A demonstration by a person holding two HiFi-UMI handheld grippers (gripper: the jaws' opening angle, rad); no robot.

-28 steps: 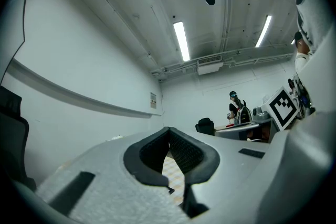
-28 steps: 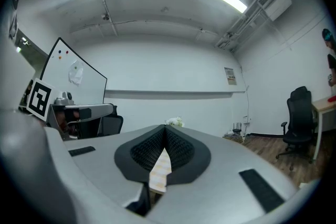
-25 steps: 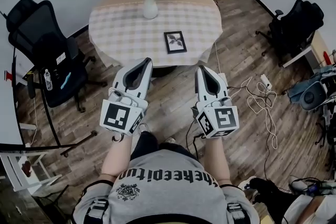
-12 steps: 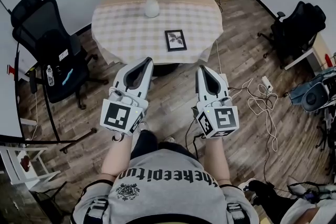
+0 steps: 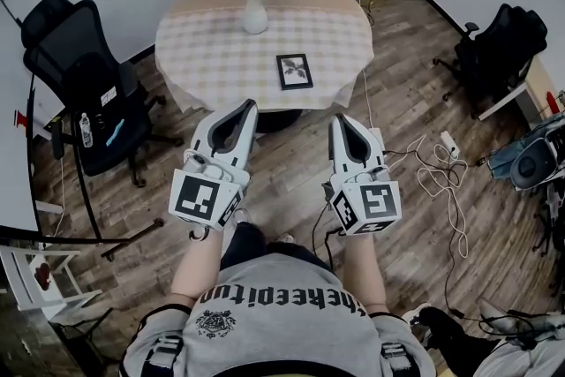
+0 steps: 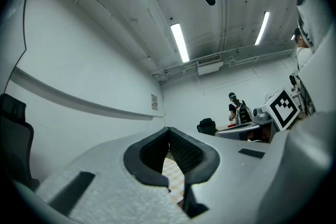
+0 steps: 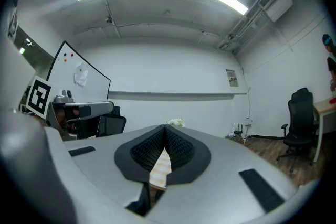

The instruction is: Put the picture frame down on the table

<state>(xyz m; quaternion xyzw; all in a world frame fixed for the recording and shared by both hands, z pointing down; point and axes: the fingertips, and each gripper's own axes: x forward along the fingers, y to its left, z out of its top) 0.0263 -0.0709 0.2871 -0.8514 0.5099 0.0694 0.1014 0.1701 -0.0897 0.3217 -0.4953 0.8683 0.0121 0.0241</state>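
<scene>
Ahead of person: round table with pale checked cloth. Grey-white left gripper and grey-white right gripper held over brown wood plank floor, short of table edge; both jaw pairs closed tip to tip, nothing gripped. White vase with white flowers upright at far side. Small dark-edged picture frame flat on cloth near front edge, apart from grippers.
</scene>
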